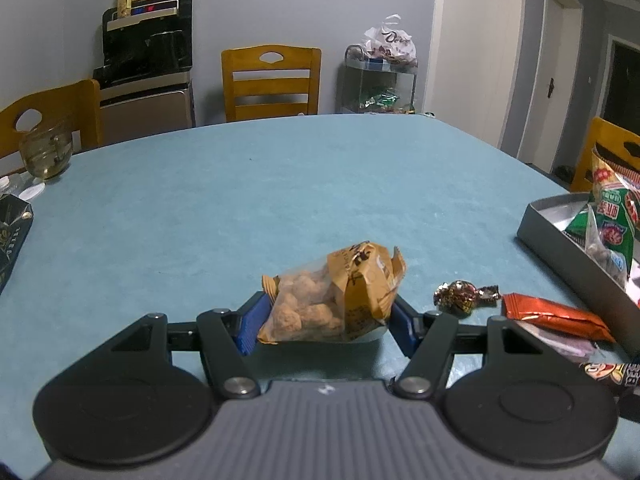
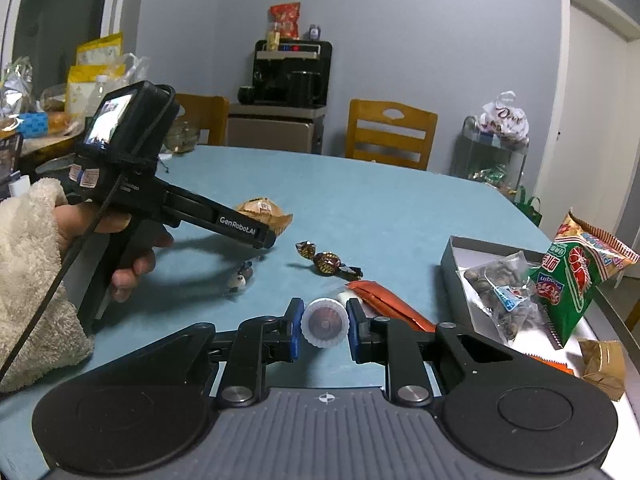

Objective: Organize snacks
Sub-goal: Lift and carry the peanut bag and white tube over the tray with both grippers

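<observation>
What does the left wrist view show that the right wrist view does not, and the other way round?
Only the left wrist view: the dark box at the table's left edge.

Only the right wrist view: the right gripper shut on a small round white-wrapped snack, and the hand holding the left gripper.

Both: the left gripper gripping the orange snack bag, the wrapped candy, the orange packet, the grey tray.

Matt blue cloth table (image 1: 320,184), glossy crinkled plastic snack bag (image 1: 332,300), wooden chair (image 1: 272,80)
</observation>
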Motion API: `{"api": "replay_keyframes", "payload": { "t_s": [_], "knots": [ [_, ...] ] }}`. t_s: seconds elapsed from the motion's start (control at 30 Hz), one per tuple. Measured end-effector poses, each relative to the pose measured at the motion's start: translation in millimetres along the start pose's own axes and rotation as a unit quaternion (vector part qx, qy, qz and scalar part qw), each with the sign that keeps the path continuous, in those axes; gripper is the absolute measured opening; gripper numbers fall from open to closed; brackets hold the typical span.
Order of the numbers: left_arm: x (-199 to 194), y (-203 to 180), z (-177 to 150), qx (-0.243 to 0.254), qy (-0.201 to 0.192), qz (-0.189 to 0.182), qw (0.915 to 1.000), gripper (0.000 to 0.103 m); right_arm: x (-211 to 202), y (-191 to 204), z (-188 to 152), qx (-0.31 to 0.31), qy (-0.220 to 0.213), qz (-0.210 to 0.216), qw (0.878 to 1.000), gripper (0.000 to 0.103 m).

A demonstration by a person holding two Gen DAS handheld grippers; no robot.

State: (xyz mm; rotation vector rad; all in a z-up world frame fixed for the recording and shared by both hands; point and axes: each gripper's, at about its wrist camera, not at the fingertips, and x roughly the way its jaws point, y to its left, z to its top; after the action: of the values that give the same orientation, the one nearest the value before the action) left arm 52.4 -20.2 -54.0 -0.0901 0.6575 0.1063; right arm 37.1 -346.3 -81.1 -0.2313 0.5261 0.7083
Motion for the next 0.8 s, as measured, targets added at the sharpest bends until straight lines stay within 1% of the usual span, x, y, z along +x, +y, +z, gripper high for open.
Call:
{"api": "replay_keyframes", "payload": {
  "t_s": [0.13, 0.37, 0.57, 0.67, 0.8],
  "knots": [
    [-1, 1, 0, -0.001, 0.0, 0.0, 1.0, 0.062, -4, 1, -2, 0.006, -0.017, 0.0, 1.0, 0.023],
    [0, 2, 0, -0.001, -0.001, -0.001, 1.0, 0.062, -17, -1, 7, 0.006, -0.054, -0.009, 0.998, 0.023],
    [-2, 4, 2, 0.0, -0.005, -0.001, 1.0, 0.062, -24, -4, 11, 0.01, -0.066, -0.013, 0.998, 0.023],
    [-10, 0, 3, 0.001, -0.015, -0.004, 0.9999, 0.062, -31, -8, 15, 0.012, -0.074, -0.014, 0.997, 0.023],
    [-30, -9, 10, 0.015, -0.036, 0.003, 0.9992, 0.062, -40, -14, 16, 0.009, -0.084, -0.016, 0.996, 0.023]
  ]
}}
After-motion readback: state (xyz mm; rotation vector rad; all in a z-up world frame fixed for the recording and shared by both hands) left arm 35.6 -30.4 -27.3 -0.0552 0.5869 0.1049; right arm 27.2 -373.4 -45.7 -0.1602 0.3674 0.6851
